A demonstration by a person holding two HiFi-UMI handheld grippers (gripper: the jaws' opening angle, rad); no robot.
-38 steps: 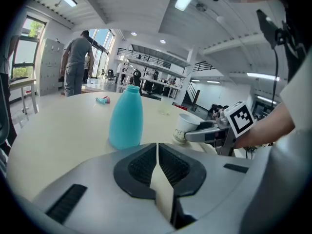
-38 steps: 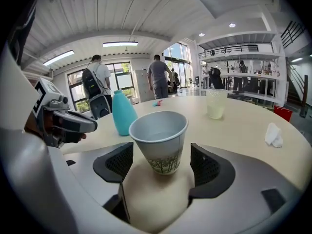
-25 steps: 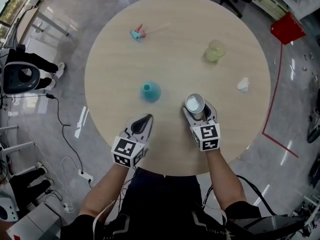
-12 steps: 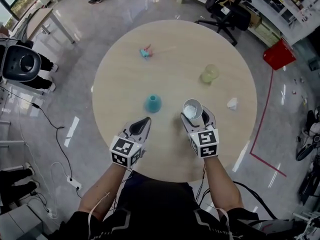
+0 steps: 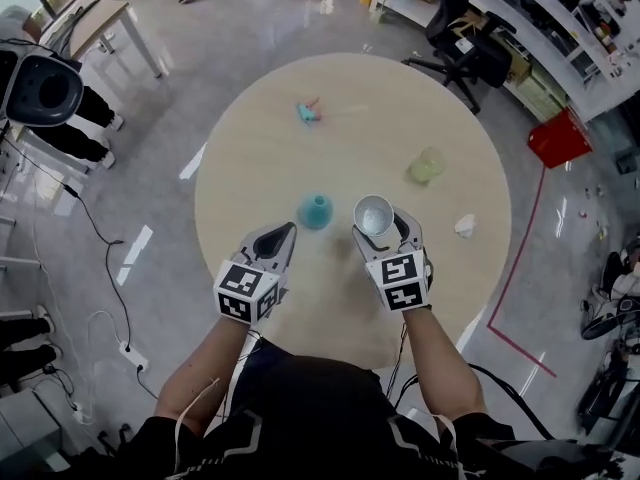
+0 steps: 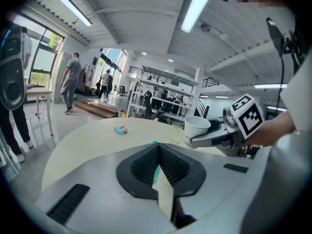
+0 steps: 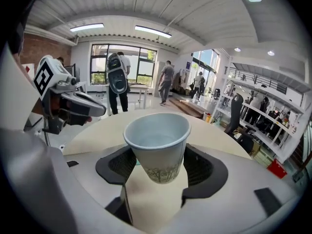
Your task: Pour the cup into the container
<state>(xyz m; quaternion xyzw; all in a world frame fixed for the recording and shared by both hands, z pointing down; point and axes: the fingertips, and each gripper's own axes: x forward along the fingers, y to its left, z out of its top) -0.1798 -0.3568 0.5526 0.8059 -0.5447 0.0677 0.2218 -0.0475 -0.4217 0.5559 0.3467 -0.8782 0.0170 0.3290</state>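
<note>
A white paper cup [image 5: 373,212] [image 7: 158,145] is upright in my right gripper [image 5: 383,226] [image 7: 158,168], whose jaws are shut on its lower sides and hold it above the round table [image 5: 250,168]. The teal flask-shaped container [image 5: 316,211] stands on the table just left of the cup. My left gripper [image 5: 285,231] [image 6: 158,147] hovers near the container's near side with its jaws shut and nothing in them; a sliver of the teal container [image 6: 155,172] shows behind them. In the left gripper view the cup [image 6: 197,128] sits to the right.
A yellow-green cup [image 5: 427,166] and a crumpled white paper [image 5: 465,226] lie on the table's right side. A small pink-and-teal item [image 5: 308,111] lies at the far side. Off the table are a red bin [image 5: 560,136] and an office chair [image 5: 470,43].
My right gripper has carried the cup left, closer to the teal container. The left gripper stays shut beside the container. The head view has shifted.
</note>
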